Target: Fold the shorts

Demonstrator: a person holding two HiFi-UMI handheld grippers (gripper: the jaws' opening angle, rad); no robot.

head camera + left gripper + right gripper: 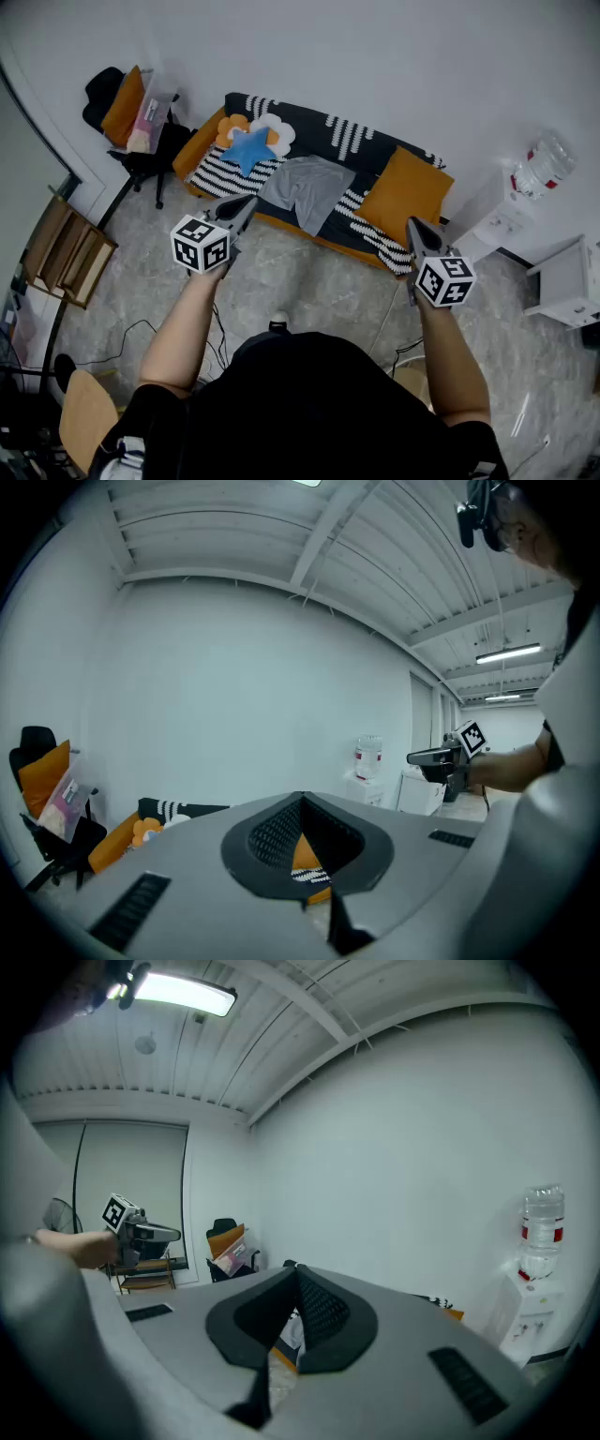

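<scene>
The grey shorts (307, 190) lie spread flat on the black-and-white striped sofa (375, 150), between a blue star pillow (248, 148) and an orange cushion (406, 192). I stand in front of the sofa with both grippers held up in the air, well short of the shorts. My left gripper (249, 202) is shut and holds nothing; in its own view its jaws (302, 803) meet in a point. My right gripper (413, 225) is likewise shut and empty, its jaws (296, 1274) closed together. Each gripper view shows the other gripper off to the side.
A black chair with an orange cushion (127, 108) stands left of the sofa, and a wooden rack (66, 248) stands further left. A water dispenser (525, 183) and a white table (572, 281) are at the right. Cables run over the marbled floor (309, 281).
</scene>
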